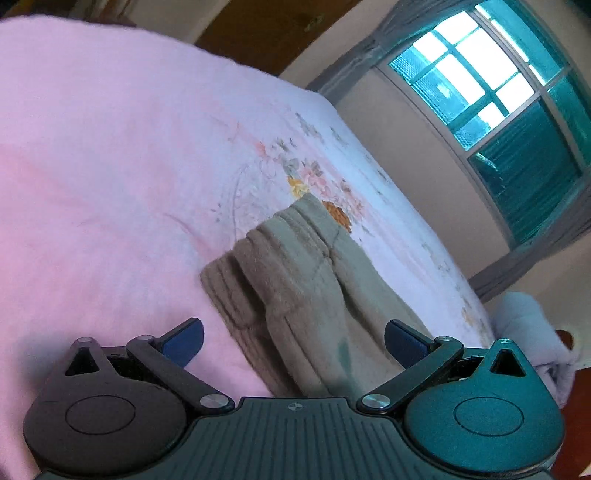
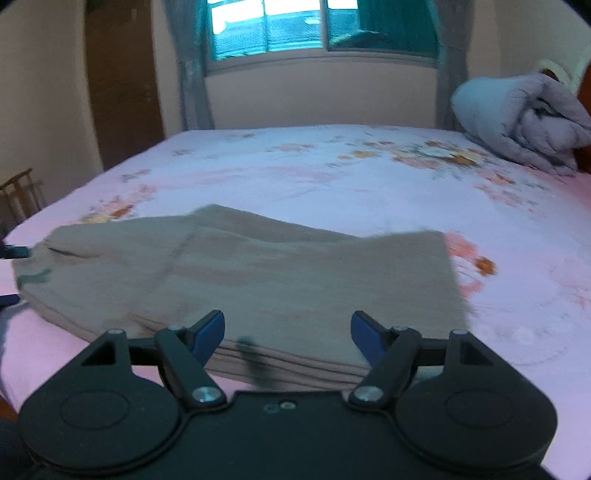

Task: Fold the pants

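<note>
Tan pants [image 2: 258, 280] lie folded over on the pink flowered bed sheet [image 2: 332, 177], near the bed's front edge. In the left wrist view the pants [image 1: 306, 288] show end-on, with the ribbed waistband toward the camera. My left gripper [image 1: 293, 341] is open, its blue fingertips either side of the pants' near end, holding nothing. My right gripper [image 2: 288, 334] is open and empty, just above the pants' near folded edge. The tips of the left gripper [image 2: 14, 253] show at the far left of the right wrist view.
A rolled grey quilt [image 2: 524, 122] lies at the bed's far right corner. A window [image 2: 317, 26] with curtains is in the wall behind the bed. A brown door [image 2: 122, 85] is at the left. A wooden chair [image 2: 18, 195] stands by the bed's left side.
</note>
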Action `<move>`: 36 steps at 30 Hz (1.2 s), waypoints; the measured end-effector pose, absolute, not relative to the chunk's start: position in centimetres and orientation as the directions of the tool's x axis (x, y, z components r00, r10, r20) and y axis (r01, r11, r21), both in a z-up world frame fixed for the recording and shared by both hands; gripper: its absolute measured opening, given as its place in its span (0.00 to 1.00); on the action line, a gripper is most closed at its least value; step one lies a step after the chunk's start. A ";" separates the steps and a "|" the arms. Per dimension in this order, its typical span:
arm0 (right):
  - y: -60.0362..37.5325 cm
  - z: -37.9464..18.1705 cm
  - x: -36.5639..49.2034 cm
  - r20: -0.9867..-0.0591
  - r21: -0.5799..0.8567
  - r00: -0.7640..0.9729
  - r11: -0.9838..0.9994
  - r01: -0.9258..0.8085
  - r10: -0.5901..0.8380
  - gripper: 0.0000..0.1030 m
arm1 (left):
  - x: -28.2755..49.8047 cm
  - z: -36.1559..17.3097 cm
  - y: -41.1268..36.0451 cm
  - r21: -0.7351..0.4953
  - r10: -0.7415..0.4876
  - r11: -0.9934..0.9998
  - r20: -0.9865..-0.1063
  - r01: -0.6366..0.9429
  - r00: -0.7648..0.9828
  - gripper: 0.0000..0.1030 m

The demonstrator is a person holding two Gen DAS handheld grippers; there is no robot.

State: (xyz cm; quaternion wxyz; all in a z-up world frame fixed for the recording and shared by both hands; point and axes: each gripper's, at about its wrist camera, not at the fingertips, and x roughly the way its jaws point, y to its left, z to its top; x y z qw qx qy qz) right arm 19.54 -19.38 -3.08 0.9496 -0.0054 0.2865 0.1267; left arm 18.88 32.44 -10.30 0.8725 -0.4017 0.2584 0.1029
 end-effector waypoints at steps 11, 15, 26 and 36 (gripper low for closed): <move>-11.0 -3.7 20.5 -0.541 -0.018 0.801 0.949 -0.314 0.255 0.67 | 22.9 -11.7 32.9 -0.622 -0.013 0.694 -0.514 -0.363 0.857 0.65; -9.4 -4.9 21.1 -0.569 -0.073 0.793 0.947 -0.314 0.220 0.69 | 21.2 -11.6 33.8 -0.670 -0.044 0.665 -0.477 -0.331 0.878 0.41; -7.5 -8.9 21.7 -0.618 -0.212 0.777 0.927 -0.310 0.119 0.79 | 20.5 -1.9 29.7 -0.615 -0.083 0.776 -0.316 -0.137 0.945 0.38; -16.4 -1.9 16.2 -0.375 -0.013 0.910 0.980 -0.197 0.177 0.91 | 23.3 7.0 18.6 -0.405 -0.189 0.912 -0.278 0.064 0.942 0.39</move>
